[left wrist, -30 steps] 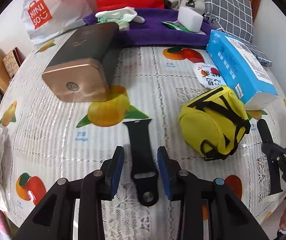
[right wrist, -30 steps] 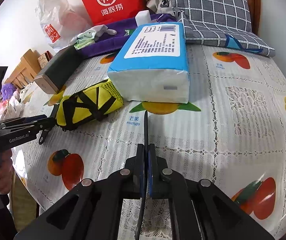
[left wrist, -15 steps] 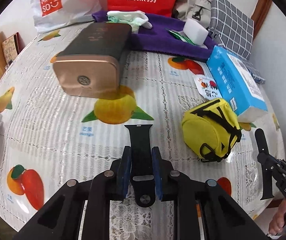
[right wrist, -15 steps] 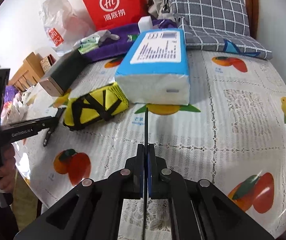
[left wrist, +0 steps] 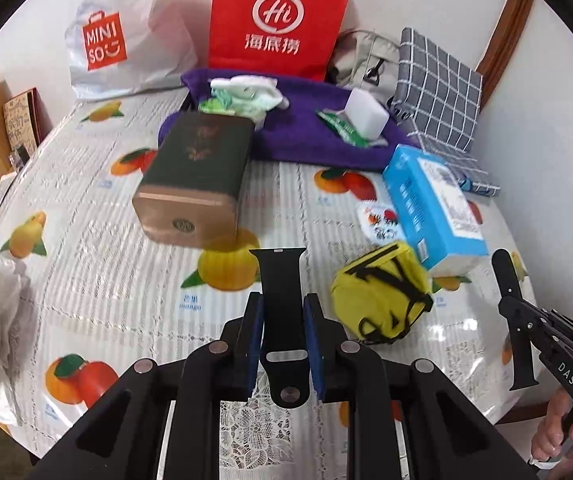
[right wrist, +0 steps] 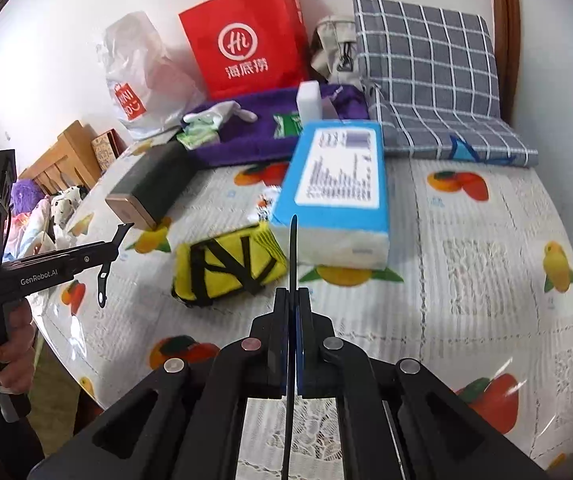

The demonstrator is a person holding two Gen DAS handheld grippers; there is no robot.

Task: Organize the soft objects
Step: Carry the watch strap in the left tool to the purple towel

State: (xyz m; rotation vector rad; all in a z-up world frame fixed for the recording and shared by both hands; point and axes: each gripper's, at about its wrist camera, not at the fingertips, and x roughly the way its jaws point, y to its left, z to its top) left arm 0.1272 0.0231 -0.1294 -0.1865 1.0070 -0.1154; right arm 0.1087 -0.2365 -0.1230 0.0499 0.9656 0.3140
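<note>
Left gripper (left wrist: 282, 332) clamped on a flat black watch strap (left wrist: 281, 292), right gripper (right wrist: 293, 316) pinched on a second, edge-on strap (right wrist: 293, 248), both clear of the fruit-print tablecloth (left wrist: 98, 264); red bag (left wrist: 278, 20) at the table's far edge against a white wall.

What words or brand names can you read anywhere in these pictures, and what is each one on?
"MINI SO": white plastic bag.
"Hi", "海底捞": red paper bag.
"mango": tablecloth.
"GenRobot.AI": left tongs.
"DAS": right tongs.
Blue tissue pack: print too blurred.
</note>
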